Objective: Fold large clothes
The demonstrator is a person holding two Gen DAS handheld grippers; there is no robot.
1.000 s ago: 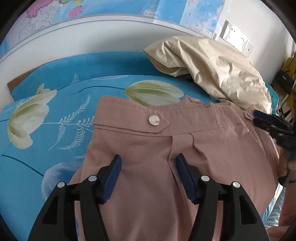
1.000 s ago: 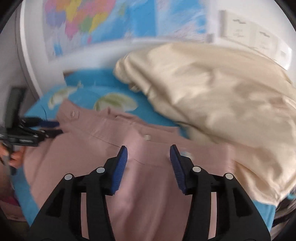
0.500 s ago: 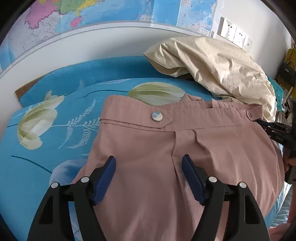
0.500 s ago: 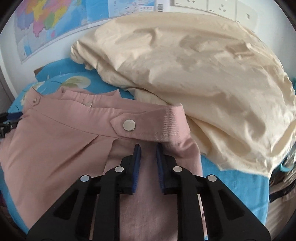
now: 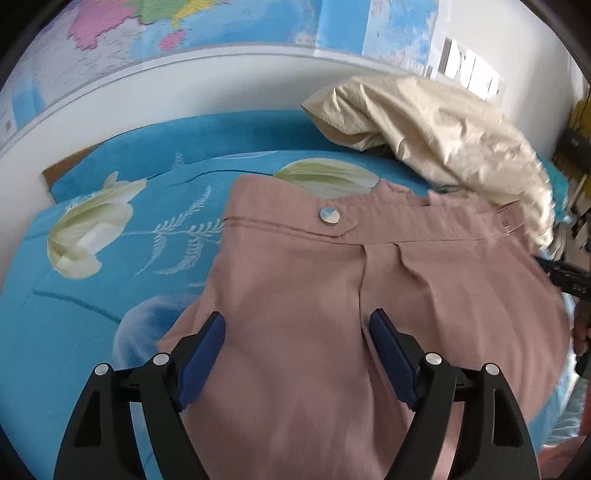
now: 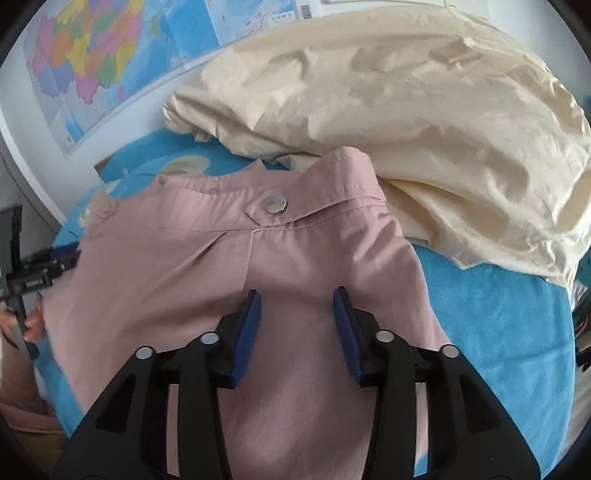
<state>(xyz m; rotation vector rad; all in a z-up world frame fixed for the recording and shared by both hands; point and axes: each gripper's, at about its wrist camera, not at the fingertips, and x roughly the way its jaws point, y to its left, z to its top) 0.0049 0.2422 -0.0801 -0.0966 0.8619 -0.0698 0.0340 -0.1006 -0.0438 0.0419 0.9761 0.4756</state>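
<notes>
Pink trousers [image 5: 306, 295] lie on a bed covered with a blue flowered sheet [image 5: 110, 236], waistband toward the wall and legs running back toward the cameras. A silver button [image 5: 328, 215] sits on the waistband tab, with a pleat falling below it. In the right wrist view the same trousers [image 6: 207, 266] show a second silver button [image 6: 275, 204] on the waistband, whose far corner stands up slightly against a cream garment [image 6: 406, 110].

That cream garment [image 5: 436, 133] is heaped at the far right corner of the bed, just beside the trousers and touching the waistband's right end. A map [image 5: 221, 26] hangs on the wall behind the bed, and wall sockets [image 5: 469, 72] show to its right.

The left tool [image 5: 297, 332] hovers over the trousers' left half, its blue-padded fingers [image 5: 201, 347] spread wide with nothing between them but the cloth lying below. The right tool [image 6: 297, 314] is over the right half, below the button; its fingers [image 6: 247, 328] stand apart at a moderate gap, and no cloth is pinched between them. Whether either tool's tips touch the cloth cannot be told.

Each tool shows in the other's view at the trousers' side edge: the right one at the right margin [image 5: 561, 275], the left one at the left margin [image 6: 40, 269] with the person's fingers behind it.
</notes>
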